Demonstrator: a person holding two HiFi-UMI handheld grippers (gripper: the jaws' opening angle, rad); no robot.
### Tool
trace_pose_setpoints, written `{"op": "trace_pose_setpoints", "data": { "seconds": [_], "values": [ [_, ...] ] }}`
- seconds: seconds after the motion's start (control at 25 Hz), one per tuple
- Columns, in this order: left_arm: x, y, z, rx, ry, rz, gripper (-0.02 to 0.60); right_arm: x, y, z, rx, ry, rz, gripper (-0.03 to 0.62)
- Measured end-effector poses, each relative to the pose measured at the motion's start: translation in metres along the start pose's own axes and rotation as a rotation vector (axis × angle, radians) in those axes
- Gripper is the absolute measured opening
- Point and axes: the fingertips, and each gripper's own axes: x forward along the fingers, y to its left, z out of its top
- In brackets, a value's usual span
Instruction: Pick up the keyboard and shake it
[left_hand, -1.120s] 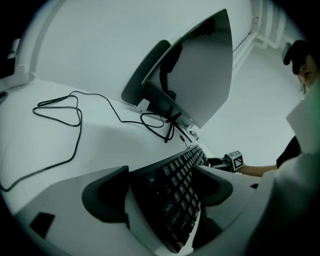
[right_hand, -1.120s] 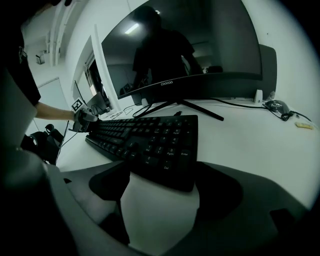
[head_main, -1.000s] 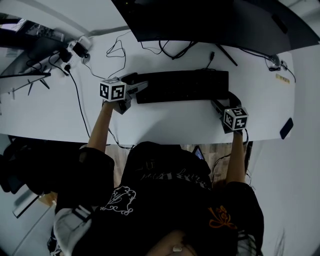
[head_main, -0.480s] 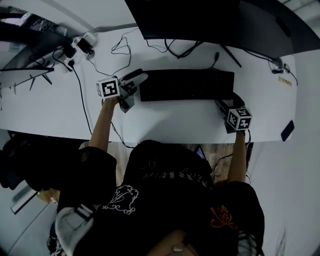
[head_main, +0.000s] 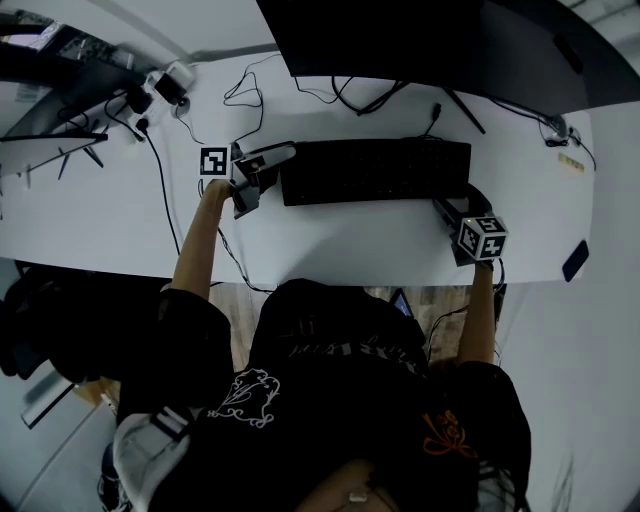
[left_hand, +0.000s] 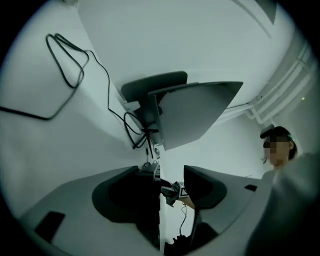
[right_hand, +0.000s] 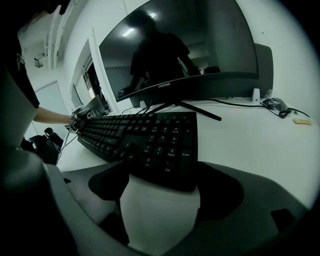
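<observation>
A black keyboard lies on the white desk below the monitor. My left gripper is at its left end, turned on its side. In the left gripper view the keyboard shows edge-on between the jaws of the left gripper. It lies against one pad, with a gap to the other, and the jaws are closing. My right gripper sits at the front right corner. In the right gripper view the number-pad corner of the keyboard lies in the wide gap of the right gripper.
A large dark monitor stands behind the keyboard, its stand feet close by. Loose cables trail over the back left, near a cluster of plugs. A small dark device lies at the desk's right edge. A person stands off to the side.
My left gripper has rolled onto its side and moved in against the keyboard's left end. The right gripper has stayed at the right corner. The keyboard has not visibly moved.
</observation>
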Motion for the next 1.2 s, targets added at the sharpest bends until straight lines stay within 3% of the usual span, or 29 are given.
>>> {"op": "trace_pose_setpoints", "data": {
  "seconds": [0.16, 0.24, 0.32, 0.4, 0.56, 0.68, 0.84, 0.88, 1.0, 1.12, 1.2],
  "values": [
    [0.008, 0.01, -0.002, 0.016, -0.011, 0.038, 0.298, 0.0, -0.001, -0.001, 0.013, -0.004, -0.015, 0.416],
    [0.007, 0.014, -0.004, 0.03, 0.009, 0.072, 0.264, 0.0, -0.001, -0.002, 0.009, -0.003, -0.014, 0.416],
    [0.004, 0.024, -0.005, 0.112, 0.041, 0.166, 0.149, 0.0, -0.001, -0.002, 0.004, -0.003, -0.011, 0.416],
    [0.004, 0.027, 0.0, 0.227, 0.024, 0.217, 0.146, -0.001, -0.002, 0.0, 0.007, -0.008, -0.014, 0.416],
    [0.009, -0.004, 0.016, 0.375, -0.058, 0.134, 0.14, -0.002, -0.004, 0.003, 0.039, -0.037, -0.007, 0.416],
    [0.011, -0.021, 0.015, 0.463, -0.037, 0.07, 0.13, -0.004, -0.007, 0.003, 0.072, -0.045, 0.008, 0.411],
    [0.007, -0.017, 0.01, 0.458, 0.002, 0.045, 0.129, -0.006, -0.011, 0.004, 0.001, -0.007, 0.036, 0.409],
    [0.005, -0.016, 0.01, 0.454, 0.007, 0.042, 0.129, -0.004, -0.012, 0.004, -0.033, 0.017, 0.051, 0.45],
    [0.006, -0.015, 0.008, 0.447, 0.012, 0.03, 0.129, -0.002, -0.012, 0.002, -0.094, 0.086, 0.137, 0.447],
    [0.011, -0.009, 0.009, 0.417, -0.003, 0.04, 0.129, -0.005, -0.011, 0.003, -0.048, 0.099, 0.217, 0.37],
    [0.013, -0.005, 0.011, 0.399, -0.023, 0.049, 0.129, -0.006, -0.012, 0.004, 0.008, 0.081, 0.228, 0.352]
  ]
}}
